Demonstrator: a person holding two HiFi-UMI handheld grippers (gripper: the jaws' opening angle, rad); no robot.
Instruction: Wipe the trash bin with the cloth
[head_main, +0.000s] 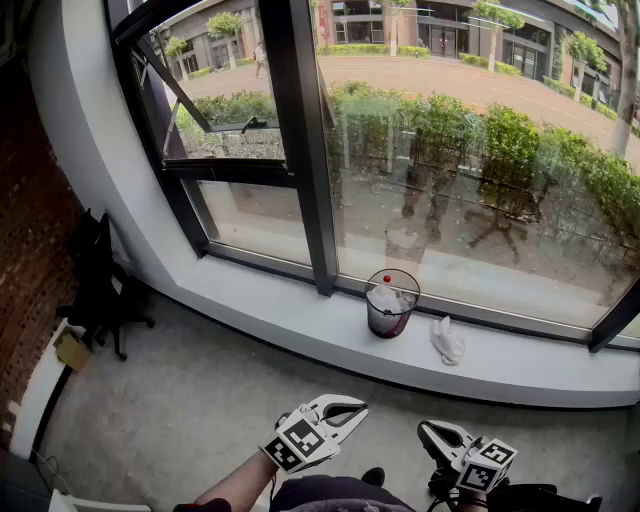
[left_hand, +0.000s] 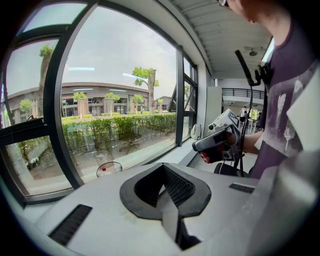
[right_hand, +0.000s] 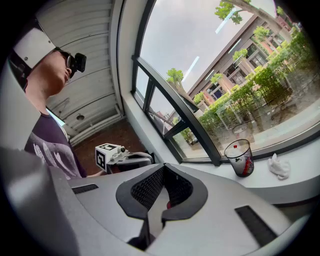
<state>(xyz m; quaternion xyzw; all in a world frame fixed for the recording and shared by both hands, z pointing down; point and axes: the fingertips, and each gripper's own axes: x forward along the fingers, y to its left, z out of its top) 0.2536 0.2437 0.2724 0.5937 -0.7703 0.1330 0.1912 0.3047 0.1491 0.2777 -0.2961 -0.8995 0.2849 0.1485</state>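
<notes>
The cloth (head_main: 447, 340) lies beside the trash bin (head_main: 391, 303) on the sill (head_main: 300, 320), handy for wiping; the left gripper (head_main: 355, 410) and right gripper (head_main: 428, 432) hover well short, jaws together, empty

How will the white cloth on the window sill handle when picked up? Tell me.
The cloth lies crumpled in soft folds, so it will probably droop limply from a pinch. It looks small beside the trash bin, so it is likely very light.
</notes>
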